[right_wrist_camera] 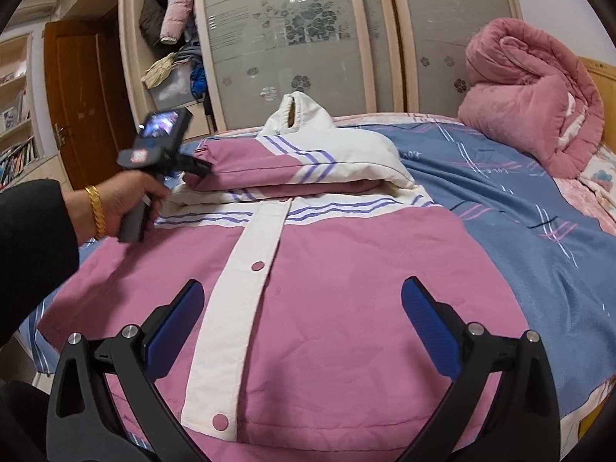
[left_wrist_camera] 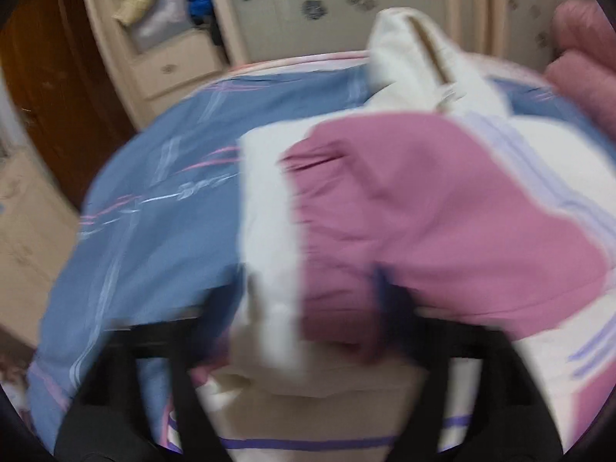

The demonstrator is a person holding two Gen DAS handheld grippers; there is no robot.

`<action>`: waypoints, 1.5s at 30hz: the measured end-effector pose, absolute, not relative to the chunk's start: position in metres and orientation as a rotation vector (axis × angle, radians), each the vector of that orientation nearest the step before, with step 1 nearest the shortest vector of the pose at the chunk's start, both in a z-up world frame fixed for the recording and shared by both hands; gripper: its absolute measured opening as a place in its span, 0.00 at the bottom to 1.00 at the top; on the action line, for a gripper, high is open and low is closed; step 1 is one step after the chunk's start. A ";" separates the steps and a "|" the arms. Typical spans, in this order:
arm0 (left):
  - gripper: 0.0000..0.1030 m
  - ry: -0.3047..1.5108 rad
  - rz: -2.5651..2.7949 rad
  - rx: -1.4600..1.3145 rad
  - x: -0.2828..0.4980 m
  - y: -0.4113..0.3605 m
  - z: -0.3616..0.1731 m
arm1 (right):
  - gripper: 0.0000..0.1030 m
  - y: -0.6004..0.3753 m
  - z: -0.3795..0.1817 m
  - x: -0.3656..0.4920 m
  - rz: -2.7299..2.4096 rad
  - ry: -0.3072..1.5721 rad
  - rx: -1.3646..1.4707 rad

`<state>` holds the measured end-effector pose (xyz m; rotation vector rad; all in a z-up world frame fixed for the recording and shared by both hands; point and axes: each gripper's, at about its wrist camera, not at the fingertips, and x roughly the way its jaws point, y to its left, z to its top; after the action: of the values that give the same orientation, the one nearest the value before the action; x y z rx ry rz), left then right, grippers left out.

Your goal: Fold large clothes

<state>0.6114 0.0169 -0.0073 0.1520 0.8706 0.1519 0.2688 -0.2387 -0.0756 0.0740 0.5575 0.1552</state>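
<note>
A pink and white padded jacket (right_wrist_camera: 346,308) with purple stripes lies front up on the bed, hood (right_wrist_camera: 296,115) at the far end. Both sleeves are folded across its chest; the top one is pink (right_wrist_camera: 246,161). My left gripper (right_wrist_camera: 196,165) is at that sleeve's cuff. In the blurred left wrist view the sleeve (left_wrist_camera: 423,211) fills the space between its fingers (left_wrist_camera: 385,292), which look closed on the fabric. My right gripper (right_wrist_camera: 304,319) is open and empty, hovering over the jacket's lower front with the white snap placket (right_wrist_camera: 246,269) between its fingers.
The bed has a blue striped sheet (right_wrist_camera: 519,231). A rolled pink quilt (right_wrist_camera: 531,107) lies at the far right. A wardrobe with frosted sliding doors (right_wrist_camera: 288,38) stands behind the bed, with an open shelf of clothes and a wooden door (right_wrist_camera: 81,96) to the left.
</note>
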 end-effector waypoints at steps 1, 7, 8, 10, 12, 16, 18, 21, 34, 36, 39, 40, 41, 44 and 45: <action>0.98 0.854 0.180 0.163 0.607 0.021 -0.011 | 0.99 -0.237 -0.076 0.269 0.158 0.557 0.069; 0.98 0.799 0.151 0.055 0.560 0.042 0.021 | 0.99 -0.238 -0.073 0.268 0.155 0.548 0.068; 0.98 0.782 0.154 0.043 0.544 0.042 0.028 | 0.99 -0.240 -0.071 0.267 0.148 0.538 0.067; 0.98 0.764 0.124 0.051 0.499 0.036 0.044 | 0.99 -0.247 -0.069 0.266 0.138 0.531 0.074; 0.98 0.708 0.083 0.063 0.447 0.029 0.059 | 0.99 -0.251 -0.068 0.263 0.129 0.526 0.078; 0.98 0.600 -0.011 0.022 0.339 0.013 0.078 | 0.99 -0.261 -0.066 0.256 0.105 0.505 0.061; 0.98 0.572 -0.051 0.017 0.304 0.002 0.080 | 0.99 -0.267 -0.066 0.253 0.099 0.506 0.065; 0.98 0.536 -0.096 0.032 0.267 -0.018 0.078 | 0.99 -0.272 -0.065 0.244 0.096 0.486 0.055; 0.98 0.544 -0.128 0.060 0.262 -0.043 0.048 | 0.99 -0.269 -0.070 0.237 0.060 0.468 -0.008; 0.98 0.560 -0.128 0.044 0.265 -0.039 0.046 | 0.99 -0.267 -0.071 0.239 0.061 0.474 -0.005; 0.98 0.565 -0.128 0.030 0.266 -0.035 0.045 | 0.99 -0.263 -0.072 0.240 0.065 0.475 -0.015; 0.98 0.562 -0.127 0.029 0.266 -0.034 0.046 | 0.99 -0.261 -0.072 0.240 0.066 0.476 -0.018; 0.98 0.559 -0.126 0.029 0.265 -0.033 0.046 | 0.99 -0.260 -0.072 0.241 0.069 0.477 -0.022; 0.98 0.559 -0.124 0.025 0.264 -0.030 0.046 | 0.99 -0.257 -0.072 0.242 0.070 0.477 -0.027; 0.98 0.560 -0.123 0.023 0.264 -0.030 0.046 | 0.99 -0.257 -0.072 0.242 0.070 0.476 -0.025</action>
<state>0.2642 -0.0299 0.0460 0.0227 0.5601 -0.1234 0.2419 -0.2569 -0.0724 -0.0252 0.4763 0.0702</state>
